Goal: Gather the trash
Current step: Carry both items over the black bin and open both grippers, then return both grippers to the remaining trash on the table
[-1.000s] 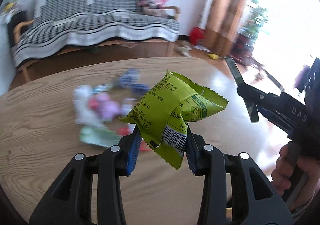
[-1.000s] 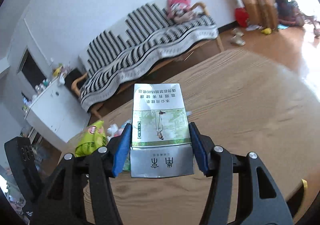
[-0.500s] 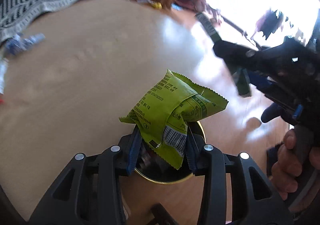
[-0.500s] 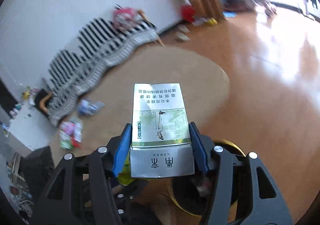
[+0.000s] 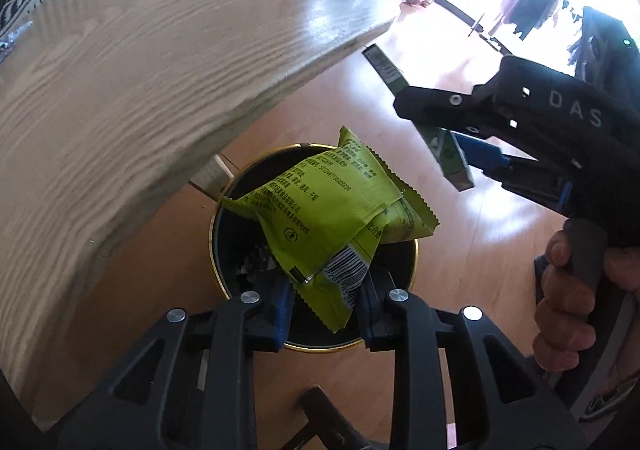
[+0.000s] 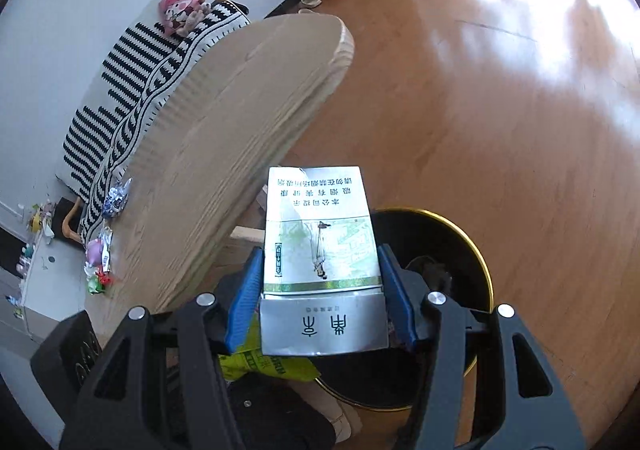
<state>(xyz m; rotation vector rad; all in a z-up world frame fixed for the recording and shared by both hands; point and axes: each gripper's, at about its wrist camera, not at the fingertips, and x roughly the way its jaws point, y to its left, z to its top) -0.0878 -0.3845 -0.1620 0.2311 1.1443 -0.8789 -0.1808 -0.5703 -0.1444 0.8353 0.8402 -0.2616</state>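
Note:
A crumpled green snack packet (image 5: 332,209) sits between the blue pads of my left gripper (image 5: 324,314), whose jaws are closing on its lower corner. It hangs right over a black bin with a gold rim (image 5: 214,246) that stands on the floor beside the table. My right gripper (image 6: 322,290) is shut on a white and silver cigarette pack (image 6: 320,246), held above the same bin (image 6: 480,262). The green packet (image 6: 264,364) shows just below that pack. In the left wrist view the cigarette pack (image 5: 386,67) is edge-on at the upper right.
The round wooden table (image 5: 160,49) overhangs the bin's left side. Several coloured wrappers (image 6: 100,250) lie at its far edge. A striped sofa (image 6: 140,61) stands behind. A person's hand (image 5: 568,290) grips the right tool. Bare wooden floor (image 6: 520,109) spreads to the right.
Both grippers swung off the table and down to the bin with their loads. The green packet has tilted and shifted between the left pads.

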